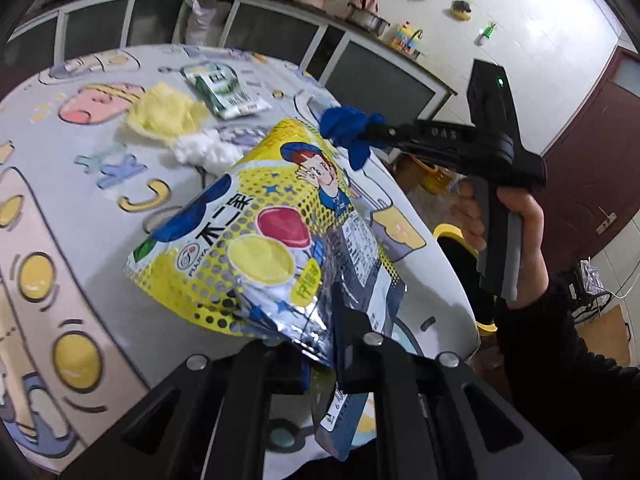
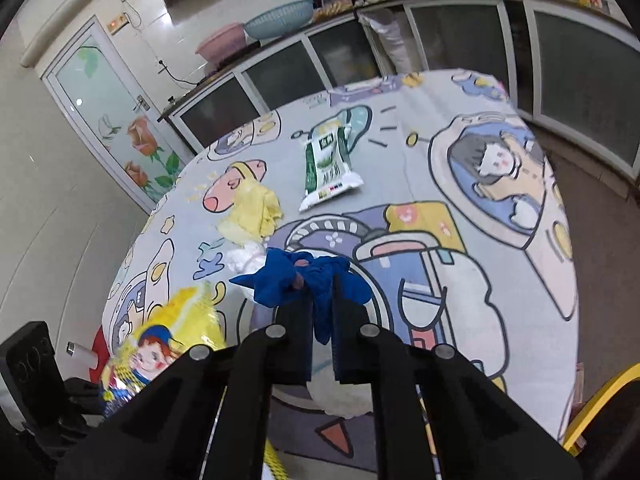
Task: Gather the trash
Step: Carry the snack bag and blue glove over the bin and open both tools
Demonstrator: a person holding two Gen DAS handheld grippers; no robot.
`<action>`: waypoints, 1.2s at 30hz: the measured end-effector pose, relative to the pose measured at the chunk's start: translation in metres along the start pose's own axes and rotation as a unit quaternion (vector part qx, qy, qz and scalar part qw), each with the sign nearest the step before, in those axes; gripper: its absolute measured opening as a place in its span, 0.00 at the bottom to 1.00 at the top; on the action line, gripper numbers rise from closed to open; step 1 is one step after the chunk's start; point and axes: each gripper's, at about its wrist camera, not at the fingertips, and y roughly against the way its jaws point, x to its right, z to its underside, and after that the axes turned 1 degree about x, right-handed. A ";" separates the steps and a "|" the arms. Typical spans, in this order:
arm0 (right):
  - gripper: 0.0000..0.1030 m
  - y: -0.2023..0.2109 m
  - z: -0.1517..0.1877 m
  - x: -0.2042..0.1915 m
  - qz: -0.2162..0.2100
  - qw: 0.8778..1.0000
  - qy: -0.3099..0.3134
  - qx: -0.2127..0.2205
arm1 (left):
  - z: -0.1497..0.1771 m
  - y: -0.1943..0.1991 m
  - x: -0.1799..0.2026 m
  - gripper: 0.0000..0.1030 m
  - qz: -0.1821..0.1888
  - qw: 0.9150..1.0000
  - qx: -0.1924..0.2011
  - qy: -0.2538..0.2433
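My left gripper is shut on a large yellow snack bag and holds it up above the round table, mouth tilted up. The bag also shows in the right wrist view at lower left. My right gripper is shut on a crumpled blue wrapper; in the left wrist view it holds the blue wrapper just over the bag's top edge. On the table lie a yellow crumpled paper, a white tissue wad and a green-white packet.
The table carries a cartoon-printed cloth. Dark cabinets run along the back wall. A yellow chair stands at the right edge. A glass door is at the left.
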 end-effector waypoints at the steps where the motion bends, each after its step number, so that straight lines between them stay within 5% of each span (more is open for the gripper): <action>1: 0.07 0.003 0.000 -0.001 0.000 1.000 0.000 0.002 | 0.000 0.004 0.000 0.07 -0.003 1.000 0.003 0.000; 11: 0.07 0.033 0.018 -0.004 0.029 1.000 0.003 0.009 | 0.006 0.026 -0.004 0.07 -0.021 1.000 0.017 -0.002; 21: 0.07 0.098 0.040 0.038 0.092 0.995 -0.026 0.035 | -0.005 0.013 0.023 0.07 -0.012 0.999 0.011 -0.037; 36: 0.07 0.246 0.058 0.092 0.200 0.967 -0.067 0.142 | -0.080 0.002 0.148 0.07 0.056 0.985 0.064 -0.153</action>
